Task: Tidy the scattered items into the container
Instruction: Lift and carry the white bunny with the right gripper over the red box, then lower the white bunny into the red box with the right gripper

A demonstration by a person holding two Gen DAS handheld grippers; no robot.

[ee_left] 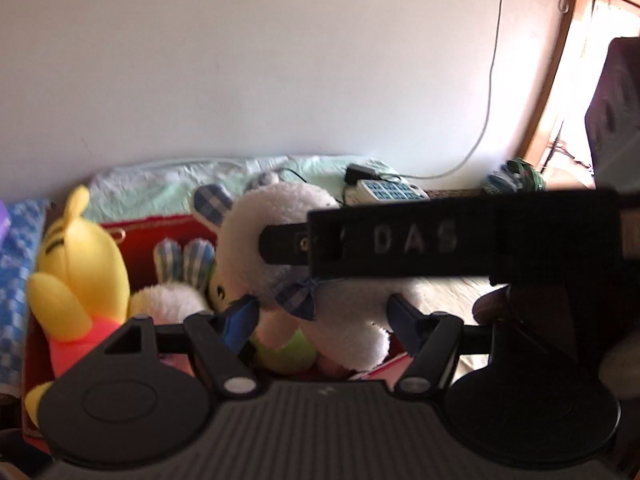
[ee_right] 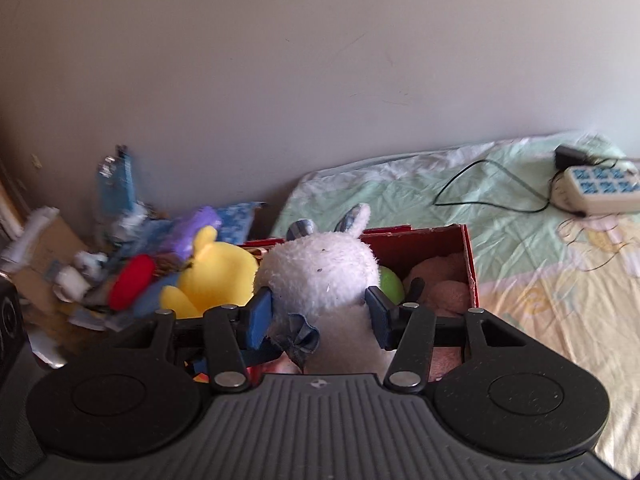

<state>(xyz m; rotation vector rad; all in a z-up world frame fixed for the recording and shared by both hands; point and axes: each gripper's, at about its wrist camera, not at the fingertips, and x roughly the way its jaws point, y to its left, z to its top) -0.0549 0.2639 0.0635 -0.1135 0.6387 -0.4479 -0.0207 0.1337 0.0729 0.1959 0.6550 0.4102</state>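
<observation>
A white plush rabbit [ee_left: 304, 216] with a blue checked bow hangs over the open red box [ee_left: 160, 232], held from two sides. In the left wrist view my left gripper [ee_left: 322, 320] has its blue pads pressed on the rabbit's body. One black finger [ee_left: 288, 244] of the right gripper lies across the rabbit's head. In the right wrist view my right gripper [ee_right: 320, 316] is shut on the rabbit's [ee_right: 320, 272] round head, above the red box [ee_right: 466, 252]. A yellow plush bear [ee_left: 80, 264] [ee_right: 216, 272], a small checked-ear plush [ee_left: 180, 276] and a brown plush [ee_right: 444, 288] lie in the box.
The box stands on a bed with a pale green sheet [ee_right: 440, 208]. A power strip [ee_right: 600, 188] with a plugged adapter and cable lies on the far part of the bed. A heap of cloth and cardboard clutter [ee_right: 120, 240] sits left of the box, by the wall.
</observation>
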